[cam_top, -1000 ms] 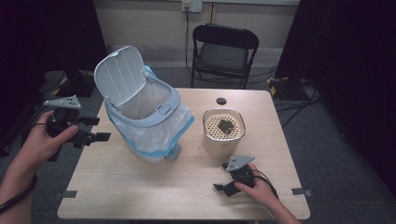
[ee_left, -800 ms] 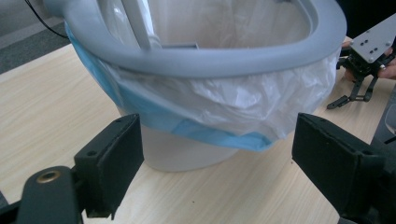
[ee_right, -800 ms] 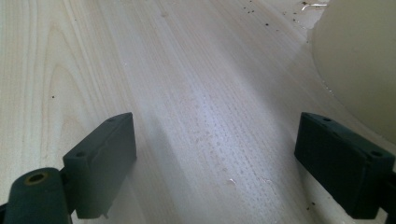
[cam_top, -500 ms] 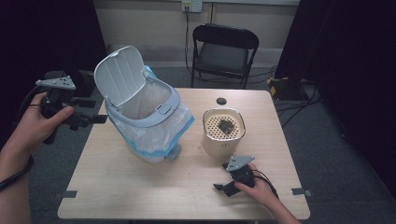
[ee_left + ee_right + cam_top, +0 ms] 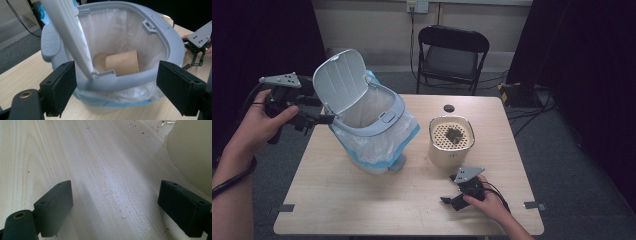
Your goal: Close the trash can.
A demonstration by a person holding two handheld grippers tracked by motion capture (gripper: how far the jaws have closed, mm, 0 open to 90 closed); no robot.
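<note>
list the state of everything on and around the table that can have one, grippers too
trash bin: tilted, lid open, lined with a plastic bag
paper cup: lying on its side inside the bin
beige container: upright, dark bits on its perforated top
left gripper: open, jaws either side of the bin's rim
right gripper: open, nothing between its jaws, low over the table
folding chair: unfolded, unoccupied

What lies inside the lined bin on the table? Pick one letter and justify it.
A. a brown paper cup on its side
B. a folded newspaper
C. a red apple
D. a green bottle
A: the left gripper view looks into the tilted bin, where a brown paper cup lies on its side against the white liner.
</note>
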